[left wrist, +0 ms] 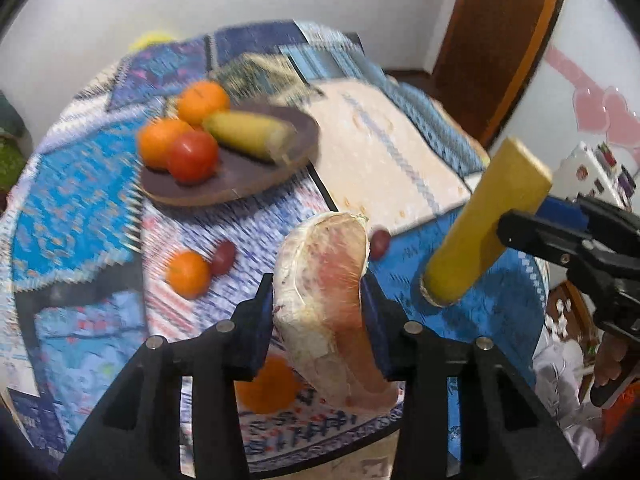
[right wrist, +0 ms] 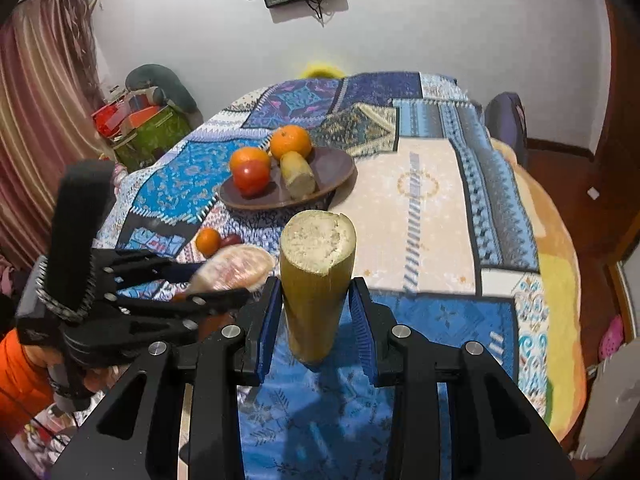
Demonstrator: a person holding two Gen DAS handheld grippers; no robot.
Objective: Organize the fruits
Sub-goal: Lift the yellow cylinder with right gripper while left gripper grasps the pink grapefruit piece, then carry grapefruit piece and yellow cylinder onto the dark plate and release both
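1. While the job looks roughly half done, a brown plate (right wrist: pixel 340 168) out in the middle of the patchwork-covered surface (right wrist: pixel 432 200) has already been loaded: two oranges (right wrist: pixel 291 141), a tomato (right wrist: pixel 251 176) and a short piece of sugarcane (right wrist: pixel 298 178) are piled on it.
2. Still loose on the cloth, toward the near edge, are a small orange (left wrist: pixel 188 274), two reddish grapes (left wrist: pixel 224 257) (bit blurry, so that's a guess) and another orange thing (left wrist: pixel 266 384) mostly hidden under the left gripper, close to the near edge.
3. Two more pieces are held up off the cloth rather than placed, so they're probably counted as "left to do" too.
4. Left gripper (left wrist: pixel 318 316): its blue-padded fingers (left wrist: pixel 260 332) are clamped on a pomelo wedge (left wrist: pixel 328 304), pink flesh and white pith facing the camera. The wedge is lifted clear of the cloth near the near edge. No gap is seen between pads and peel.
5. Right gripper (right wrist: pixel 316 320): fingers (right wrist: pixel 268 328) pulled in close around a longer sugarcane stick (right wrist: pixel 316 280), which is held upright with its rough cut end on top. It's gripped low down, above the blue patch by the near edge.
6. Best guess: both held pieces get carried to the plate, then the loose small stuff gets collected.
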